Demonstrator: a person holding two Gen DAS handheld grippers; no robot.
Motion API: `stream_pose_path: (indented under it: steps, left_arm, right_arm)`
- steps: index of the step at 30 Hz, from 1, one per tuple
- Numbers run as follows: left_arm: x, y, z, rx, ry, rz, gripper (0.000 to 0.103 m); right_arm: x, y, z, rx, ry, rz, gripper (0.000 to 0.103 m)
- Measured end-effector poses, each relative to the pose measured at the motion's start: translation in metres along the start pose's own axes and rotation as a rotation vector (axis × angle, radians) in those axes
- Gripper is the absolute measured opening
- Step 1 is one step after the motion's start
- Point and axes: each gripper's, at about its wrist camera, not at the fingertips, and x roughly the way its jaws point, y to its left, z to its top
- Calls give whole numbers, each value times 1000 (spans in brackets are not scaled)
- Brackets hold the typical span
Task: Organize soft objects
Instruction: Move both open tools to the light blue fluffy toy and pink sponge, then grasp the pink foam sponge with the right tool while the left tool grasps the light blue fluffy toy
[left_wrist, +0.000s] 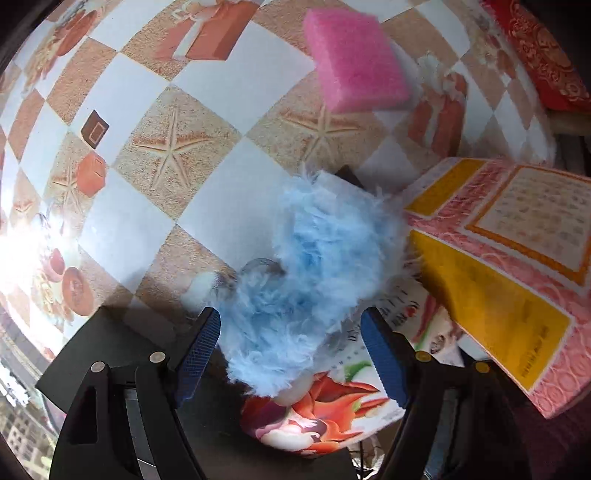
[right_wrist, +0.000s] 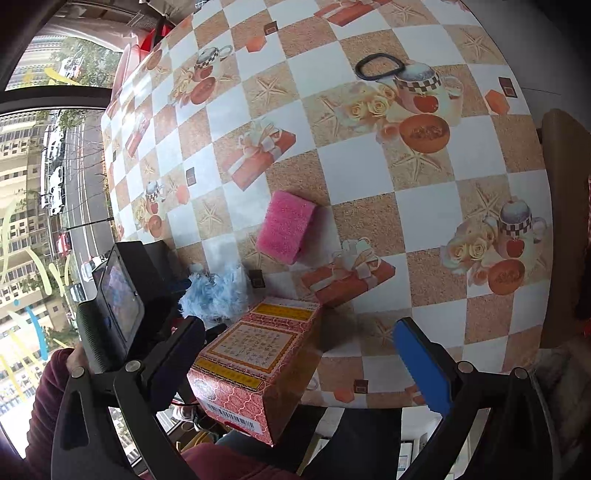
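A fluffy light-blue plush (left_wrist: 317, 266) hangs between the fingers of my left gripper (left_wrist: 295, 350), over the table's near edge; the blue pads (left_wrist: 199, 354) stand wide, beside the fur, not pressing it. The plush also shows in the right wrist view (right_wrist: 218, 291), next to the left gripper's body. A pink sponge (left_wrist: 354, 62) lies on the table farther out, and it shows in the right wrist view (right_wrist: 286, 225) too. My right gripper (right_wrist: 314, 365) is open and empty above the table's near edge, with a red-and-yellow box (right_wrist: 255, 365) between its fingers.
The box (left_wrist: 498, 266) lies right of the plush. A checkered tablecloth (right_wrist: 354, 173) covers the table. A black ring (right_wrist: 380, 66) lies at the far side. A printed bag with red flowers (left_wrist: 317, 417) is below the plush. A window is at the left.
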Motion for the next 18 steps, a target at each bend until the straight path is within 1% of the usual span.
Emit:
stream_pose_path:
  steps: [2, 4, 5, 6, 8, 9, 10, 12, 16, 18]
  left_arm:
    - [4, 6, 4, -62, -20, 95, 81]
    - [2, 22, 7, -183, -70, 175, 81]
    - [0, 34, 7, -254, -91, 192, 81]
    - [-2, 47, 6, -333, -105, 178, 81]
    - [-7, 68, 1, -456, -139, 73, 81]
    - [-10, 75, -2, -493, -162, 22, 81]
    - [-12, 78, -5, -507, -180, -5, 81]
    - [-15, 77, -8, -498, -196, -5, 81]
    - [-10, 68, -6, -476, -198, -9, 81]
    - [-3, 67, -7, -486, -189, -10, 81]
  right_arm:
    - [5, -2, 3, 1, 8, 2, 103]
    - [12, -2, 5, -6, 15, -10, 103]
    - [17, -2, 8, -15, 17, -26, 103]
    - [22, 1, 10, -37, 16, -54, 103]
    - [34, 12, 16, -129, -2, -133, 103]
    - [41, 20, 18, -201, -13, -178, 103]
    - [50, 29, 20, -286, -15, -221, 103]
    - [70, 44, 22, -432, 5, -291, 103]
    - [101, 71, 24, -663, 16, -353, 103]
    - [116, 80, 26, -743, 35, -370, 103]
